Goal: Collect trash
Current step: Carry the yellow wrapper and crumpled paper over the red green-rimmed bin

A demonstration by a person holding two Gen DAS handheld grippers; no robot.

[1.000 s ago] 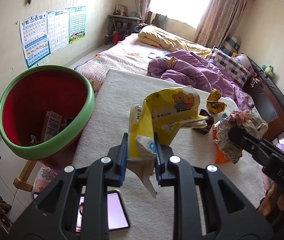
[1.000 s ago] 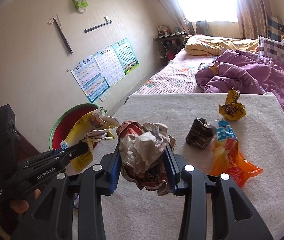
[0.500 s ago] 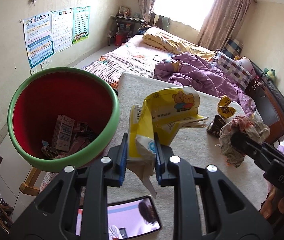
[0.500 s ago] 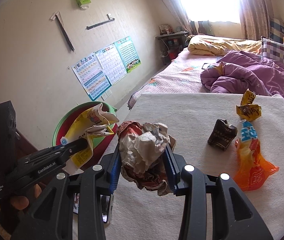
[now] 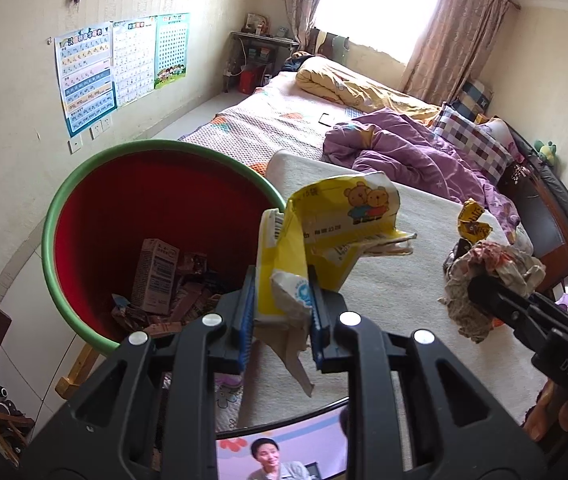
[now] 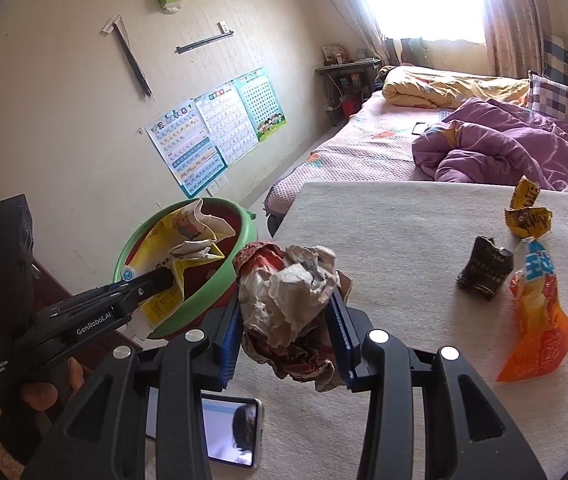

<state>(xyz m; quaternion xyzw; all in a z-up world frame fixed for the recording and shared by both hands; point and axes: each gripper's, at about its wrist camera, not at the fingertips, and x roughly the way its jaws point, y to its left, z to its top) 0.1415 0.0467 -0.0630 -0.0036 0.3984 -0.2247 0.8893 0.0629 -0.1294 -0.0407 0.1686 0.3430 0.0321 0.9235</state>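
We carry two pieces of trash toward the bin (image 5: 83, 208), a red tub with a green rim standing off the table's (image 6: 404, 240) left edge. Our left hand-held gripper (image 5: 279, 312) pinches a yellow wrapper (image 5: 340, 216) by its lower end, and in the right wrist view the wrapper hangs over the bin's mouth. Our right hand-held gripper (image 6: 288, 332) is clamped on a crumpled paper wad (image 6: 288, 292), which sits above the table's left edge, beside the bin rather than over it.

As we judge it, letting go of the wad now would drop it on the table edge or the floor. The wrapper is light and broad, so it could catch the rim and slide outside. A phone (image 6: 223, 432) lies at the table's near edge just under both grippers; a low swing might knock it off.

Three wrappers remain near the table's far right corner: a yellow one (image 6: 528, 212), a dark one (image 6: 484, 272) and an orange one (image 6: 540, 332). The bin's base and the floor beneath it are hidden, and the phone is partly covered by our gripper bodies.
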